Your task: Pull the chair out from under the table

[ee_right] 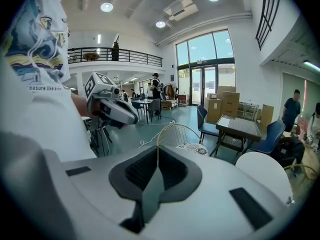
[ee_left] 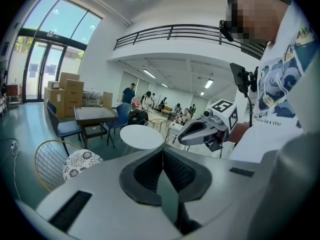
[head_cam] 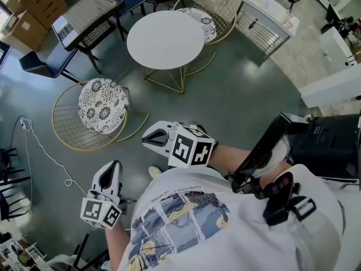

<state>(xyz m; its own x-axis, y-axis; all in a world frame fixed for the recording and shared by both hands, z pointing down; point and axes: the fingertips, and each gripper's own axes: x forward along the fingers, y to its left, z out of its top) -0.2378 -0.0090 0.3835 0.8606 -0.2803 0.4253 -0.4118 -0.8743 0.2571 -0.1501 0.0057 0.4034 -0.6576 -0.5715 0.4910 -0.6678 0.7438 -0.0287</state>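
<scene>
The round white table (head_cam: 165, 38) stands on a gold wire base. A gold wire chair (head_cam: 103, 105) with a black-and-white patterned cushion stands to its lower left, clear of the tabletop. My right gripper (head_cam: 145, 139) hovers just right of the chair's ring, apart from it, jaws shut and nothing in them. My left gripper (head_cam: 114, 165) is lower and nearer my body, also shut and empty. In the left gripper view the chair (ee_left: 75, 164) and table (ee_left: 141, 136) lie ahead. The right gripper view shows the chair (ee_right: 192, 146) beyond my shut pads (ee_right: 145, 171).
A second patterned wire chair (head_cam: 200, 18) sits behind the table. A dark square table (head_cam: 90, 16) with blue chairs and cardboard boxes (head_cam: 28, 10) are at the far left. A white wire-fronted unit (head_cam: 265, 18) stands at the far right. A white cable (head_cam: 42, 145) trails over the floor.
</scene>
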